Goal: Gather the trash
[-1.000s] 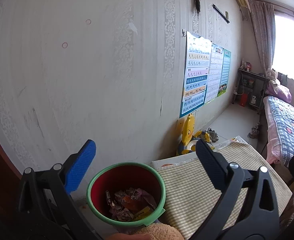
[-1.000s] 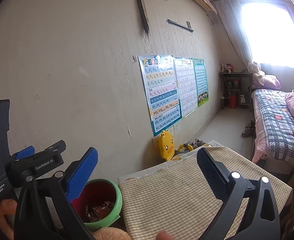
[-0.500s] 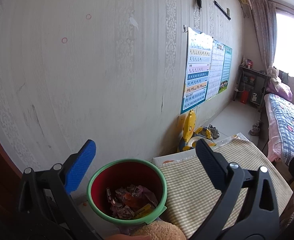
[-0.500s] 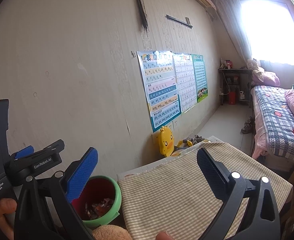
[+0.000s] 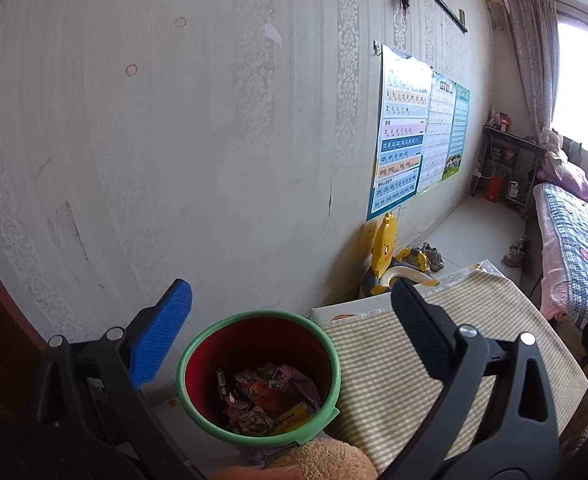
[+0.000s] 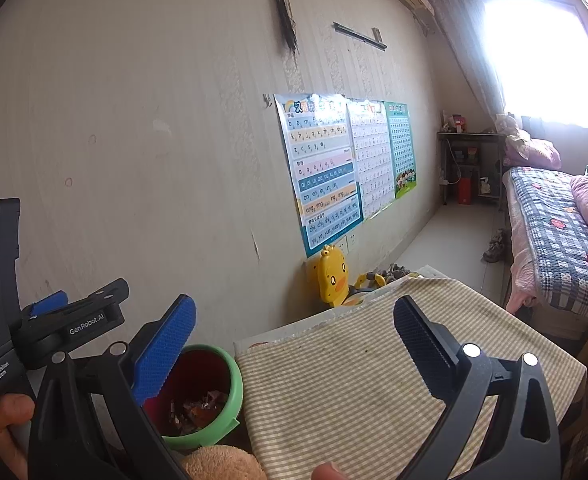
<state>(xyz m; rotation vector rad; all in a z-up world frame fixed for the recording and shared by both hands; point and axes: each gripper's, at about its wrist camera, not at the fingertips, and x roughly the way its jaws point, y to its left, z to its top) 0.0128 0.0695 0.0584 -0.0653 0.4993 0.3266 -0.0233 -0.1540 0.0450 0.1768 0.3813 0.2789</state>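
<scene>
A red bin with a green rim (image 5: 258, 376) stands by the wall, left of the table. Crumpled wrappers (image 5: 266, 398) lie in its bottom. It also shows in the right wrist view (image 6: 198, 392). My left gripper (image 5: 290, 320) is open and empty, held above the bin. My right gripper (image 6: 294, 328) is open and empty above the table's left edge. The left gripper's body (image 6: 54, 324) shows at the left of the right wrist view.
A table with a checked cloth (image 5: 434, 368) sits right of the bin, and also shows in the right wrist view (image 6: 354, 384). A tan plush toy (image 5: 322, 460) lies at the near edge. A yellow duck toy (image 6: 332, 276) stands by the wall. A bed (image 6: 550, 236) is at far right.
Both views have shifted slightly; the bin sits a little lower and nearer in the left wrist view. Both grippers stay open and empty.
</scene>
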